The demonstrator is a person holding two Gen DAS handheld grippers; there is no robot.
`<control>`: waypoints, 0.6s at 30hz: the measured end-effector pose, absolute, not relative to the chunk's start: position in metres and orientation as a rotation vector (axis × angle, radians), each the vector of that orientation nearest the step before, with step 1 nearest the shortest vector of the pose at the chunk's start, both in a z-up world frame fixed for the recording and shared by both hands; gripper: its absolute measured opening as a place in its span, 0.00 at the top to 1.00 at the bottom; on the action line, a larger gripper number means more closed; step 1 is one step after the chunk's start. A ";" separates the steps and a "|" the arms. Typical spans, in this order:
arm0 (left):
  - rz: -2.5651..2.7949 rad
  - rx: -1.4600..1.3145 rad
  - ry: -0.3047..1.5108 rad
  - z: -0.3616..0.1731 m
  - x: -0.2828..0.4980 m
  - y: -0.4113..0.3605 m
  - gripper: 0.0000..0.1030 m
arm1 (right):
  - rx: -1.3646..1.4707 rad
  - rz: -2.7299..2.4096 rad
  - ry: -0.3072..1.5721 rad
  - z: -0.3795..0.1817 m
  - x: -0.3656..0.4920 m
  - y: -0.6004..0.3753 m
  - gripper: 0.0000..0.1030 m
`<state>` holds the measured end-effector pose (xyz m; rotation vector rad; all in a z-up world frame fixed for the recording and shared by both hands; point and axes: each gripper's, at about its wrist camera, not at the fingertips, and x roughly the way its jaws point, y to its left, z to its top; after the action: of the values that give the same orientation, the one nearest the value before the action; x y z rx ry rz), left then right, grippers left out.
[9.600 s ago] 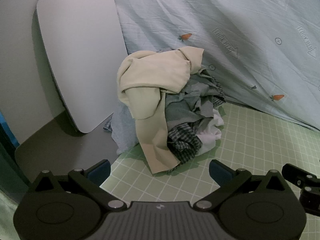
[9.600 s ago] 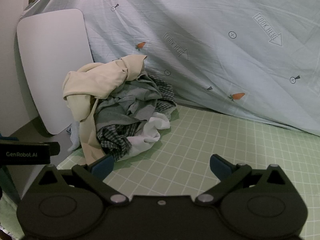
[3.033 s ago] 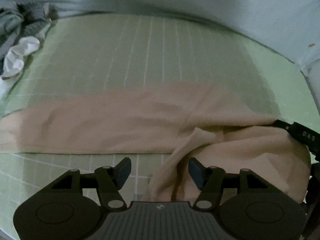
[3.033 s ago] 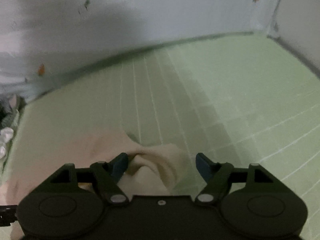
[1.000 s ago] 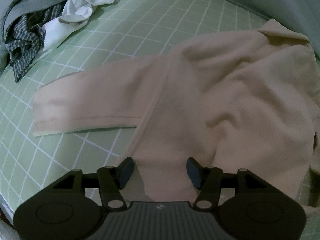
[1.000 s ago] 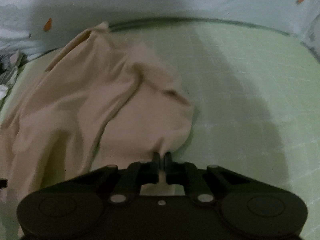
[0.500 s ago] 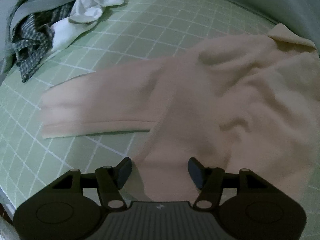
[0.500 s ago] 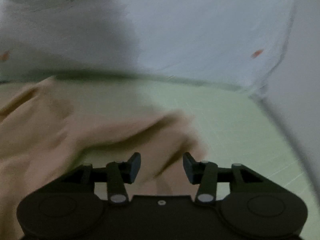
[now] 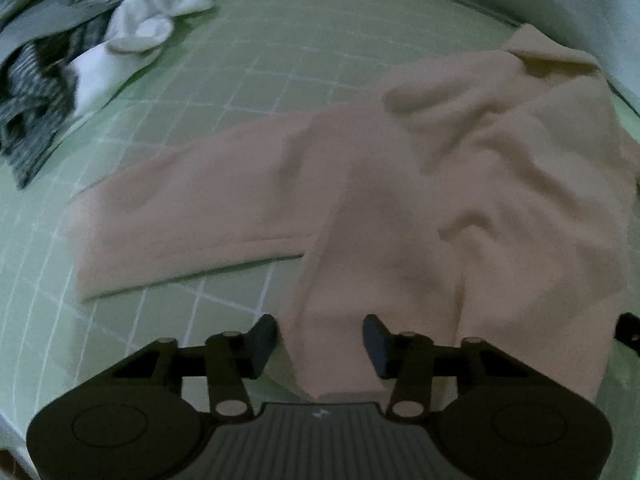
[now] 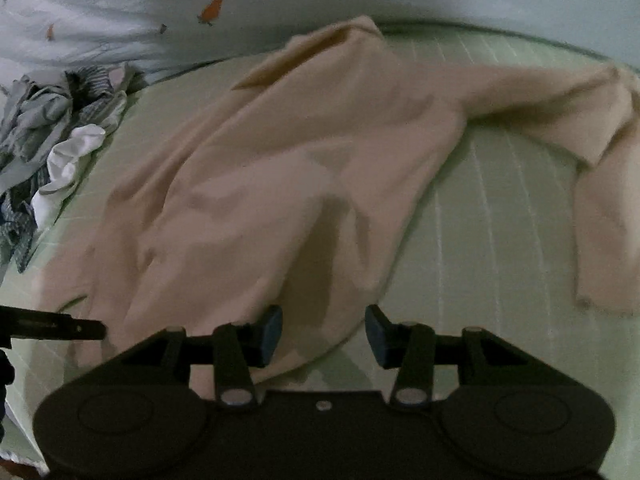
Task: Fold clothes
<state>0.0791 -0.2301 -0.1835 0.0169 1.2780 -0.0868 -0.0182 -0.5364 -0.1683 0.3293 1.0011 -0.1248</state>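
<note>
Green gridded mat (image 9: 248, 32) covers the work surface, with a pale blue carrot-print sheet (image 10: 120, 8) draped behind it. At far left lies a heap of other clothes (image 10: 44, 128), grey and checked with a white piece (image 9: 148, 28) on top, well apart from the spread garment. A beige long-sleeved top (image 9: 420, 168) lies flat but wrinkled mid-mat; its body runs from the hem by the grippers away to the collar (image 10: 340, 36) near the sheet. One sleeve (image 9: 184, 204) stretches straight out leftward; the other sleeve (image 10: 580, 120) reaches right and bends back toward the camera. Left gripper (image 9: 319, 340) hovers over the hem, jaws spread, holding nothing. Right gripper (image 10: 323, 330) likewise stands spread above the hem's edge.
</note>
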 end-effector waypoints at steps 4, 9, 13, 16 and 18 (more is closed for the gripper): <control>-0.152 0.032 1.263 -0.183 0.079 -0.225 0.79 | 0.403 -0.169 1.028 -0.181 -0.026 -0.527 0.54; -0.193 0.025 1.241 -0.182 0.074 -0.220 0.91 | 0.450 -0.188 1.007 -0.186 -0.036 -0.512 0.84; -0.179 0.007 1.233 -0.178 0.068 -0.215 0.93 | 0.438 -0.235 0.962 -0.179 -0.051 -0.510 0.95; -0.155 0.028 1.196 -0.169 0.058 -0.215 0.93 | 0.368 -0.298 0.909 -0.165 -0.072 -0.517 0.96; -0.131 0.038 1.165 -0.162 0.049 -0.216 0.93 | 0.358 -0.330 0.885 -0.158 -0.085 -0.531 0.96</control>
<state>0.0485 -0.2162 -0.1618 0.0383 1.1652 -0.1308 -0.0854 -0.5311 -0.1585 0.3578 0.8846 -0.3299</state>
